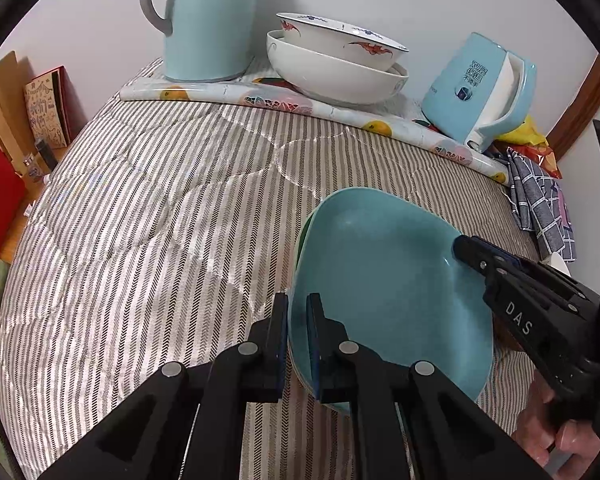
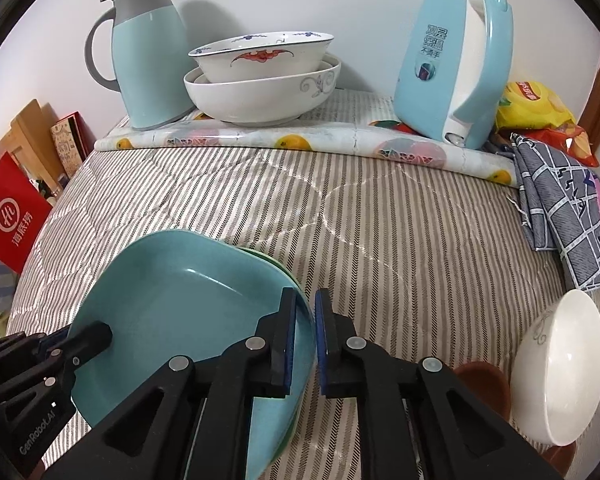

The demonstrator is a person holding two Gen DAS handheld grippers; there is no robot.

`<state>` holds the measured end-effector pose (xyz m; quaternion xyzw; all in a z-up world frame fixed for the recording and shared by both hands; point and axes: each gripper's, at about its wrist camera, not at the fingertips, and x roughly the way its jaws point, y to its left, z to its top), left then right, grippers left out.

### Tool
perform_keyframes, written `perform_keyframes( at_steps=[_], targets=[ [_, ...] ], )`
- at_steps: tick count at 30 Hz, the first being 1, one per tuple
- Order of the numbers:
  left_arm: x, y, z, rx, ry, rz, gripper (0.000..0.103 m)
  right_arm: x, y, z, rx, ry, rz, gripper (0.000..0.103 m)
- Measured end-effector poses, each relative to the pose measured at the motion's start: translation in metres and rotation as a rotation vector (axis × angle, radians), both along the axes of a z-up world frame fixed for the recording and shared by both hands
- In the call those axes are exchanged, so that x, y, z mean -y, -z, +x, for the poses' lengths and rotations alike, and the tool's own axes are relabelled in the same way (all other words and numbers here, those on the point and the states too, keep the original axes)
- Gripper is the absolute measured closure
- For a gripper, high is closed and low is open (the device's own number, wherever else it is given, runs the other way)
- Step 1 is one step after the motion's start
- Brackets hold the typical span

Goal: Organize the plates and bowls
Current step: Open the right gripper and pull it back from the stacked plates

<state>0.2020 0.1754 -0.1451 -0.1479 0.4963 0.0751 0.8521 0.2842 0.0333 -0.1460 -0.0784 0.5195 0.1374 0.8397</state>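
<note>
Plates: a teal plate (image 1: 384,280) sits on top of a green plate (image 2: 281,266), the pair lying on the striped quilt (image 1: 159,208) near its front edge.
Left gripper (image 1: 297,336): jaws narrow, pinched on the near-left rim of the stack, one pad above and one below.
Right gripper (image 2: 306,340): jaws narrow; the left pad lies against the plates' right rim, while a thin gap shows between that rim and the right pad, so the grip looks loose or just letting go.
Bowls: two patterned bowls (image 1: 336,60) nest together at the back on the fruit-print mat (image 1: 259,98), between the teal jug (image 1: 207,20) and the blue kettle (image 1: 480,88); a white bowl (image 2: 560,372) lies tipped on its side at the front right, beside a brown dish (image 2: 484,384).
Step in hand: judged to be settling the stacked plates onto the quilt with both grippers.
How to do it well: keep the stack level, ease the rims down together, and let the soft quilt take the weight before either pad backs off.
Risk: the top plate could slide off the lower one if one side releases first.
Next call: the tipped white bowl probably wants righting and joining the nested bowls.
</note>
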Motion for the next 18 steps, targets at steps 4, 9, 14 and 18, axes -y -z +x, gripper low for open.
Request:
perform_keyframes(
  at_steps=[4, 9, 14, 18],
  targets=[
    [0.001, -0.008, -0.002, 0.014, -0.003, 0.021, 0.085, 0.007, -0.009, -0.005, 0.003, 0.006, 0.051, 0.086],
    [0.008, -0.019, -0.009, 0.028, 0.003, 0.038, 0.082, 0.025, -0.026, -0.021, 0.033, 0.030, 0.072, 0.066],
    [0.025, -0.030, -0.017, 0.043, 0.030, 0.057, 0.080, 0.059, -0.042, -0.043, 0.040, 0.081, 0.116, 0.051],
    [0.046, -0.040, -0.023, 0.074, 0.078, 0.058, 0.077, 0.089, -0.055, -0.063, 0.072, 0.139, 0.092, 0.030]
  ],
)
